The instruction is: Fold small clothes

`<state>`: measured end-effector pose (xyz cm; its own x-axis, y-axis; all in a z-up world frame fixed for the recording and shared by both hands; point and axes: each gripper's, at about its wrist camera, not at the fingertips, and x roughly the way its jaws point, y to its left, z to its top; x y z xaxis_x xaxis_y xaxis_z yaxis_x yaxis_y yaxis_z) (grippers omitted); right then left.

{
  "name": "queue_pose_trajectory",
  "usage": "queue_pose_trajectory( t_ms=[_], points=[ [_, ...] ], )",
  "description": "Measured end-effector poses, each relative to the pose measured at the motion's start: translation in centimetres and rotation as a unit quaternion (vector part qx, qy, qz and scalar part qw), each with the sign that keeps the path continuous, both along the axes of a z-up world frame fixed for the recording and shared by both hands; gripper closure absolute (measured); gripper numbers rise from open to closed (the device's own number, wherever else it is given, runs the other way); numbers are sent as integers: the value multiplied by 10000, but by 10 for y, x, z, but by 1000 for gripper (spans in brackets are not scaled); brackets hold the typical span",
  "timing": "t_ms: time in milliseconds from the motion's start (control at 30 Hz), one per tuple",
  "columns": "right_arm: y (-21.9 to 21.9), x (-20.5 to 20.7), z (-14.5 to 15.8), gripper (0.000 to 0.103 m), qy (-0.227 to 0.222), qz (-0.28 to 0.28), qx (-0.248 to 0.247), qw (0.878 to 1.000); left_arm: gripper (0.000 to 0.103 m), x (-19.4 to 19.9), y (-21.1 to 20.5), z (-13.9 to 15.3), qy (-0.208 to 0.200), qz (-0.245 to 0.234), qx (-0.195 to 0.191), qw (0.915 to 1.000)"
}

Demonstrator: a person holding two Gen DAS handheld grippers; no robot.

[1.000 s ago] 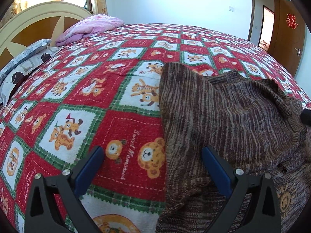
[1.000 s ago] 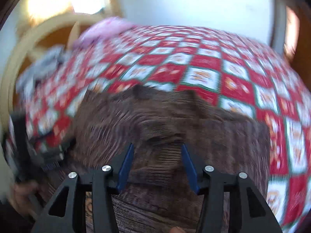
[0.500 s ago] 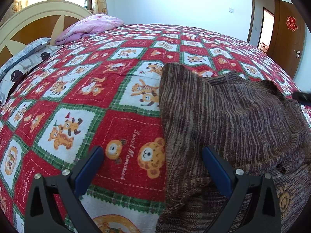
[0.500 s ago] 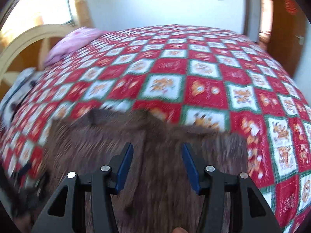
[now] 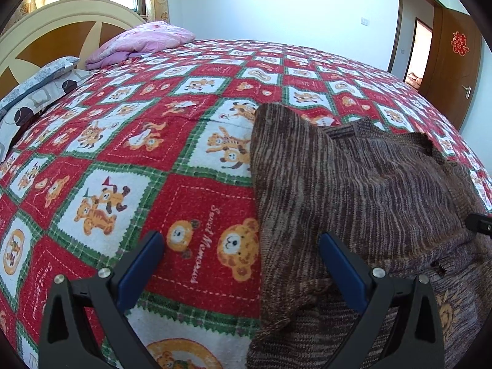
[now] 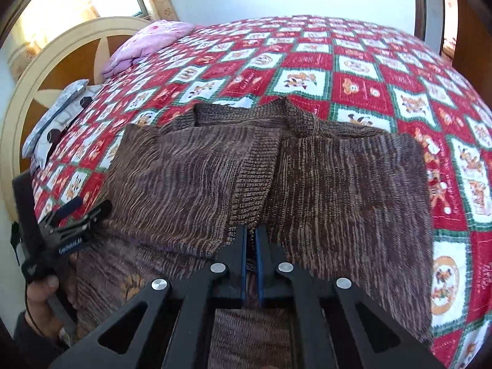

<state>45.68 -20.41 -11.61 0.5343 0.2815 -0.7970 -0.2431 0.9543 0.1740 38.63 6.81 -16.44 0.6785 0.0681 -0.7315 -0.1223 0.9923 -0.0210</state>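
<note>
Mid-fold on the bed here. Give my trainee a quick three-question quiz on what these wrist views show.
1. True or false: the right gripper is shut on the brown knit sweater.
2. The left gripper is: A open, B shut on fabric.
3. What lies at the headboard end, beyond the sweater?

Key: 1 true, it pinches the sweater's ribbed middle band. 2 A. 3 a pink quilt and a grey patterned pillow on the red checked bedspread.

left tool [image 5: 240, 258]: spread wide | right tool [image 6: 251, 240]: just clamped together
</note>
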Motion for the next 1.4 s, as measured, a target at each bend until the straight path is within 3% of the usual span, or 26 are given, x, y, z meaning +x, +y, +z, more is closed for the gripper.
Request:
queue_pose_trajectory(
  t_ms=[133,300,333,400,433,533,600,700,733,1167,1400],
  points=[
    [-3,-19,7,102,-259,-24,-177,9995,0,-1,2,0,-49,-12,-97,9999],
    [5,-16,-8,97,-413,13,-675,9969,0,1,0,0,-6,-55,-77,10000],
    [6,-18,-6,93,-476,-46,-729,9962,0,1,-1,-1,1,-56,-69,10000],
    [7,-23,4,57,-641,-6,-539,9965,0,2,-2,-1,4,-49,-45,10000],
    [8,-27,9,54,-747,51,-362,9965,0,1,-2,-1,6,-44,-31,10000],
    [17,-34,18,54,-971,266,-148,9948,0,1,-3,-1,14,-33,35,10000],
    [25,-32,12,54,-873,459,-59,9951,0,1,-3,-2,14,-35,32,10000],
    [26,-11,-21,54,-116,409,-78,9991,0,1,-4,-2,20,-30,52,10000],
    [25,-9,-28,54,-98,425,-137,9990,0,1,-4,-2,19,-26,56,10000],
    [30,-25,-28,54,-481,496,-457,9966,0,-7,-8,-1,79,-96,182,9998],
    [35,-27,-30,46,-628,613,-575,9945,0,-6,-10,-1,131,-100,225,9996]
  ],
)
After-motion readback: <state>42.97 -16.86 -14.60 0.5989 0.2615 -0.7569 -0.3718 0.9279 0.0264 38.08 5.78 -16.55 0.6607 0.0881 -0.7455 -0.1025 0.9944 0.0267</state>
